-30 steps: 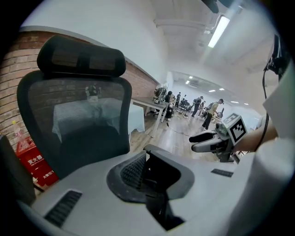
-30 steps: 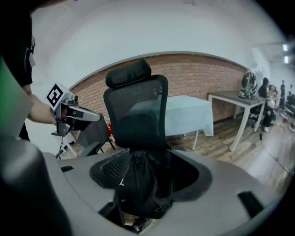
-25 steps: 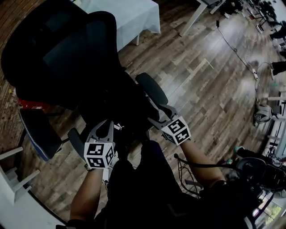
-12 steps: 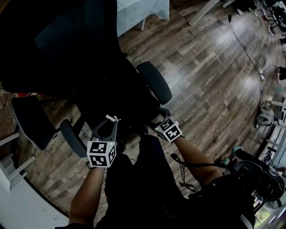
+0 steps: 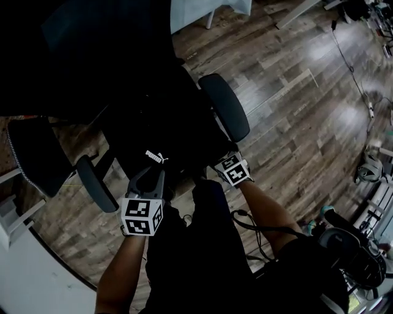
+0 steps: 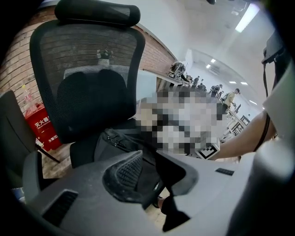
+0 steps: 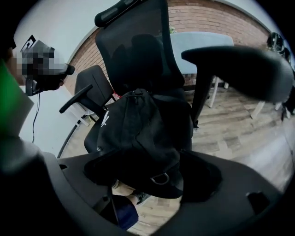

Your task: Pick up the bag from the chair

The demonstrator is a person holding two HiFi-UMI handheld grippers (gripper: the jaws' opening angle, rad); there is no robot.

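A black bag [image 5: 161, 132] with a white logo rests on the seat of a black mesh office chair [image 5: 226, 107]. My left gripper [image 5: 153, 175] hovers just in front of the bag [image 6: 113, 138]. Its jaws [image 6: 150, 159] stand a narrow gap apart, with dark bag fabric showing in the gap. My right gripper [image 5: 222, 160] is at the bag's front right. Its jaws [image 7: 147, 170] have just been opening and stand wide, and the bag's lower edge [image 7: 133, 124] with a metal D-ring lies between them, not pinched.
The chair's right armrest [image 7: 239, 64] juts out over the right gripper. A second dark chair [image 5: 34, 162] stands to the left. Behind it is a table with a white cloth [image 5: 202, 9]. A red box [image 6: 44, 126] sits by the brick wall. Cables and gear [image 5: 362, 165] lie to the right.
Both grippers have sunk toward the bag on the seat. The right one dropped further and now sits at the bag's front edge.
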